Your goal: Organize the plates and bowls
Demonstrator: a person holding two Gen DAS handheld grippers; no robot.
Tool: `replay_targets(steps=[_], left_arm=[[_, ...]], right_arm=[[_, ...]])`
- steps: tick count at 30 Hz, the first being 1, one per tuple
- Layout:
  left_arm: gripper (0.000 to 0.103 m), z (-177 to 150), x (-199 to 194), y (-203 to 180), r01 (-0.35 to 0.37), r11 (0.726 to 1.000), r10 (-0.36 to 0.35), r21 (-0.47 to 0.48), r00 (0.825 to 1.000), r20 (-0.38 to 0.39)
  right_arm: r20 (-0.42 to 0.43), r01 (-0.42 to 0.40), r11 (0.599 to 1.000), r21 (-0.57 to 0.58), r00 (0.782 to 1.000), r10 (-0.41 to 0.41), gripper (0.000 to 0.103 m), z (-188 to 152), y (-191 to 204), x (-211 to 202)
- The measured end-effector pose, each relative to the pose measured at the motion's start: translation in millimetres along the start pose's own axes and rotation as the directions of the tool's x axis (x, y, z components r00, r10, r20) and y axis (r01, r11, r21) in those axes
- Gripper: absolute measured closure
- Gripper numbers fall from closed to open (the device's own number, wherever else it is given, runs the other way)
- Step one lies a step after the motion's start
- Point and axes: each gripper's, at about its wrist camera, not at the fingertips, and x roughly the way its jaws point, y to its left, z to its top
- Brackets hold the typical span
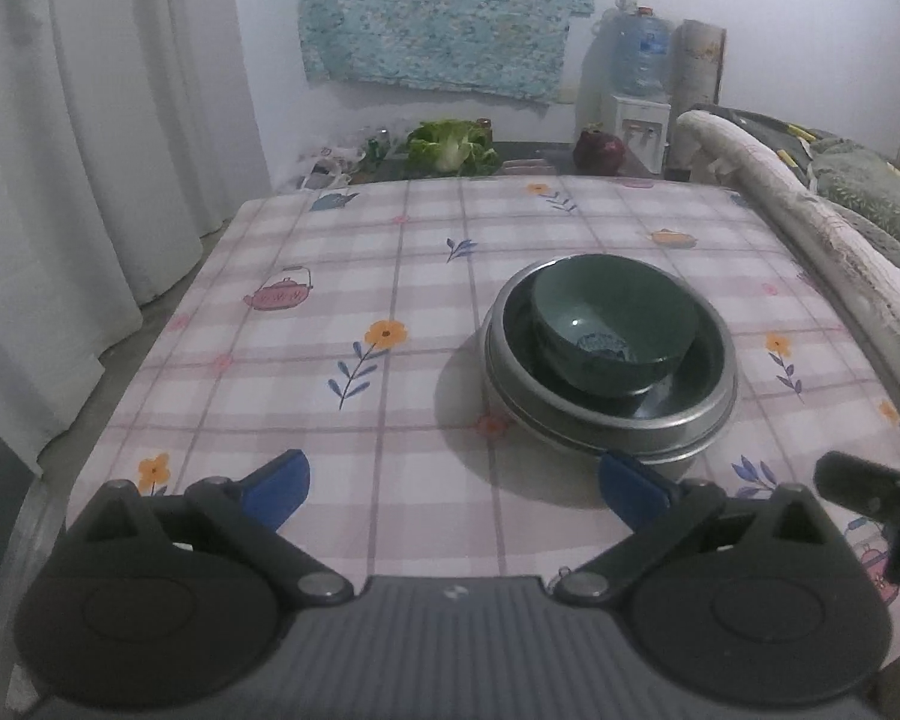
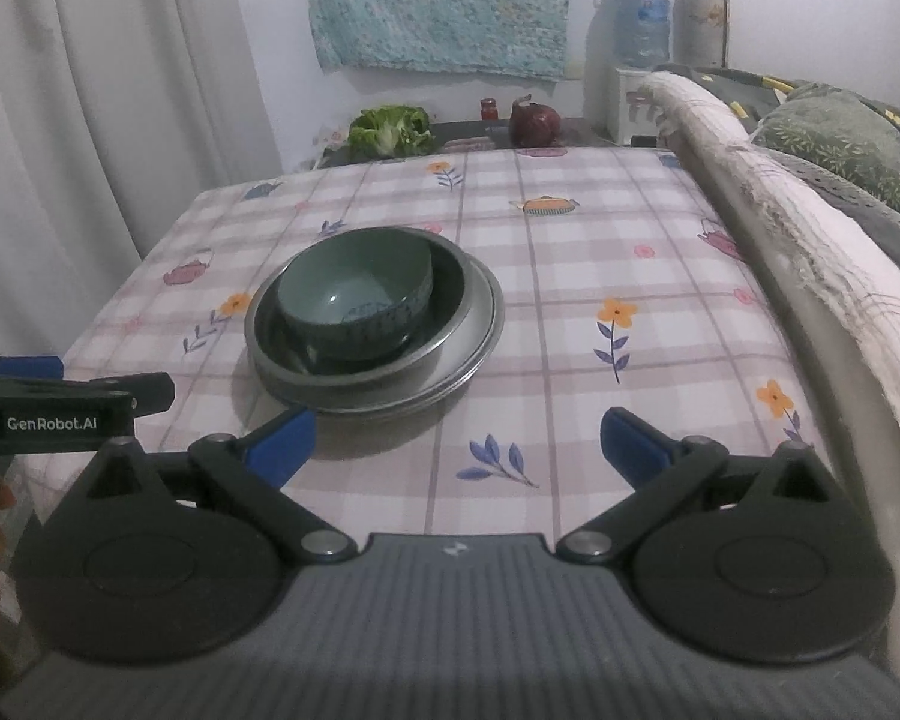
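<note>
A green bowl (image 1: 615,324) (image 2: 357,300) sits inside a dark dish, which rests on stacked metal plates (image 1: 618,429) (image 2: 480,312) on the checked tablecloth. My left gripper (image 1: 453,495) is open and empty, hanging short of the stack, with its right blue finger just in front of the plate rim. My right gripper (image 2: 456,447) is open and empty too, to the right of the stack and nearer than it. Part of the left gripper's body (image 2: 60,411) shows at the left edge of the right wrist view, held by a hand.
The table (image 1: 306,372) (image 2: 618,276) carries the floral checked cloth. A padded rail (image 1: 810,222) (image 2: 798,252) and bedding run along its right side. Curtains (image 1: 90,150) hang on the left. Lettuce (image 1: 450,147), a dark red vegetable (image 1: 597,151) and a water dispenser (image 1: 639,78) stand behind.
</note>
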Motion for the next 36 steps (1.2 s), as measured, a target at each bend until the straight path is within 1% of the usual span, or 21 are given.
replay_targets(steps=[6,15,36], left_arm=[[0.0,-7,-6,3,0.009,0.999,-0.01,-0.038,1.0,-0.019],[0.0,-9,-4,4,-0.006,0.999,0.005,-0.033,0.999,-0.044],[0.0,-9,-4,5,-0.007,0.999,0.006,-0.031,0.999,-0.044]], right_arm=[[-0.007,0.02,1.0,-0.024,1.0,-0.021,0.001,-9,13,-7],[-0.005,0.021,0.999,-0.033,1.0,-0.022,0.001,-13,18,-11],[-0.016,0.028,0.999,-0.036,0.999,-0.029,0.001,-6,21,-9]])
